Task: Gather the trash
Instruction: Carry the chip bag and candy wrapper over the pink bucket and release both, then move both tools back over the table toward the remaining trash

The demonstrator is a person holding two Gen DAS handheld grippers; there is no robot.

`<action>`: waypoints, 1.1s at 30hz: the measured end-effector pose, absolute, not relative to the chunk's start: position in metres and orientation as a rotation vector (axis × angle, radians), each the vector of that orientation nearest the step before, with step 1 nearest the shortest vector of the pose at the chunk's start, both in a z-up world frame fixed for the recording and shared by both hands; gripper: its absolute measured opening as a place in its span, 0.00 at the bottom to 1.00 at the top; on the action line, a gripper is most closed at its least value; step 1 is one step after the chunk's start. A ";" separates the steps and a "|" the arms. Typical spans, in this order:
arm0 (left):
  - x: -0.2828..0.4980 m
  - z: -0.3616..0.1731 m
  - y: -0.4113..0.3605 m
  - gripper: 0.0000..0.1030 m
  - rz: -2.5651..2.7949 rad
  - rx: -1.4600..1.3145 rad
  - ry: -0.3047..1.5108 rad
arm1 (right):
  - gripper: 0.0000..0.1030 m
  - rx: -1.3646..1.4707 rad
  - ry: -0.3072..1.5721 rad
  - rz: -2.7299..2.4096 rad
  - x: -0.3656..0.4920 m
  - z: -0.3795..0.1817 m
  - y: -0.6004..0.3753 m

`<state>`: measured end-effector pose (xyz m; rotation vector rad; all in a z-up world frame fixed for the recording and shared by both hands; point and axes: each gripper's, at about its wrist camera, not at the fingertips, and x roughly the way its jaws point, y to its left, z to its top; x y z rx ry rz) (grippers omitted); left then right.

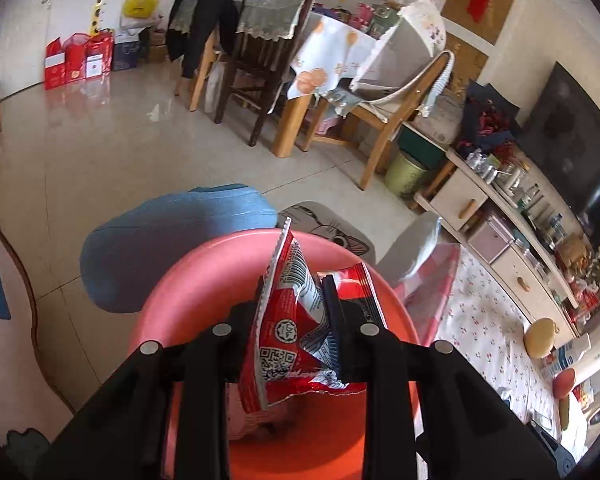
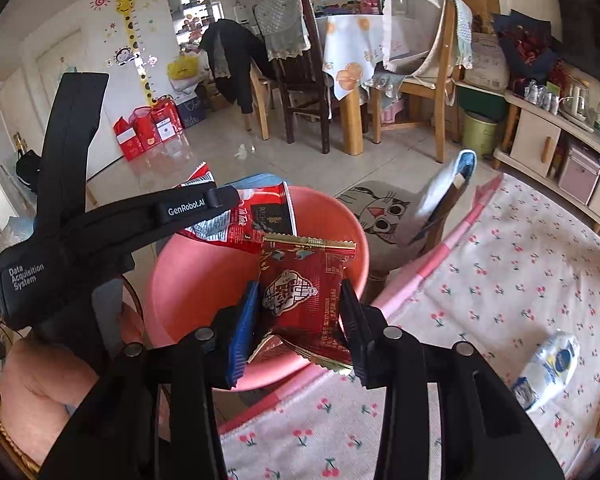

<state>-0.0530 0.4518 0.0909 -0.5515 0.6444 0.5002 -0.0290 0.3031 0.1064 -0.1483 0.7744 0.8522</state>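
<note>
A red and silver wrapper (image 1: 296, 320) is pinched between the jaws of the left gripper (image 1: 296, 320) above a pink basin (image 1: 204, 280), its long axis toward 12 o'clock, barcode and QR code showing. The right gripper (image 2: 300, 320) clasps a dark red packet (image 2: 304, 292), gold-crimped edge at 12 o'clock, over the same basin (image 2: 192, 280). In the right wrist view the left gripper (image 2: 220, 204) at 10 o'clock reads "GenRobot.AI" and "Data Acquisition System".
</note>
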 end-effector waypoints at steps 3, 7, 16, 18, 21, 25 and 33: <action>-0.052 0.083 0.468 0.29 0.533 -0.609 0.672 | 0.61 -0.184 0.810 0.864 -0.024 0.097 0.326; -0.054 0.084 0.473 0.43 0.563 -0.594 0.641 | 0.72 -0.149 0.796 0.822 -0.026 0.099 0.316; -0.056 0.097 0.445 0.72 0.509 -0.510 0.521 | 0.88 -0.060 0.721 0.647 -0.044 0.116 0.239; -0.057 0.101 0.434 0.74 0.493 -0.468 0.484 | 0.88 -0.044 0.716 0.618 -0.050 0.116 0.222; -0.056 0.107 0.418 0.77 0.460 -0.414 0.436 | 0.88 -0.028 0.720 0.583 -0.059 0.115 0.201; -0.056 0.111 0.396 0.81 0.390 -0.365 0.394 | 0.88 -0.019 0.729 0.544 -0.071 0.112 0.175; -0.049 0.112 0.350 0.86 0.305 -0.237 0.466 | 0.88 0.030 0.737 0.487 -0.091 0.105 0.128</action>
